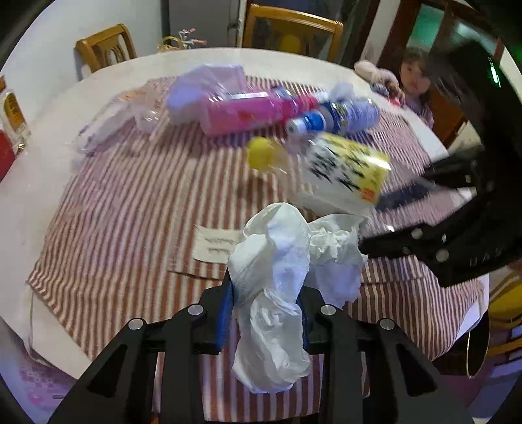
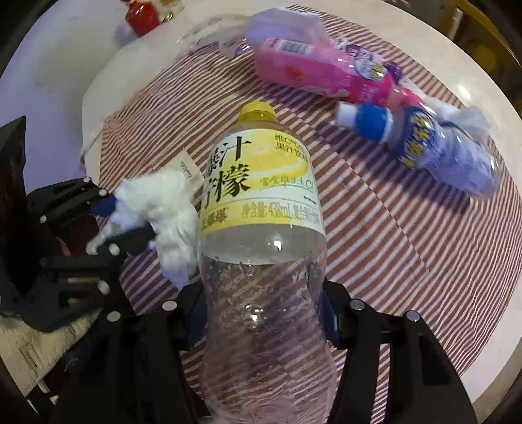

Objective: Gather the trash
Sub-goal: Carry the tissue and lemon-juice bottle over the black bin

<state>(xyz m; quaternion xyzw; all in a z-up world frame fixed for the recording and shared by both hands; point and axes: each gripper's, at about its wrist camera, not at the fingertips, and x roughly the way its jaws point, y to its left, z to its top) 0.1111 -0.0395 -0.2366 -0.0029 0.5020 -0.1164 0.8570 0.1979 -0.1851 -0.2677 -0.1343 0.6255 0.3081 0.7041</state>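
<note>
My left gripper (image 1: 266, 310) is shut on a crumpled white tissue (image 1: 284, 270), held above the striped cloth (image 1: 130, 202); it also shows in the right wrist view (image 2: 127, 221) with the tissue (image 2: 163, 208). My right gripper (image 2: 264, 323) is shut on an empty clear lemon-drink bottle (image 2: 261, 202) with a yellow cap; it appears blurred in the left wrist view (image 1: 345, 169). A pink bottle (image 1: 248, 111) (image 2: 323, 71) and a blue bottle (image 1: 336, 117) (image 2: 434, 146) lie on the cloth beyond.
A round white table (image 1: 39, 176) carries the cloth. A crumpled clear plastic bag (image 1: 120, 117) lies at the cloth's far left. A red jar (image 2: 143, 13) stands near the table edge. Wooden chairs (image 1: 290, 29) stand behind. A child (image 1: 414, 78) sits at the far right.
</note>
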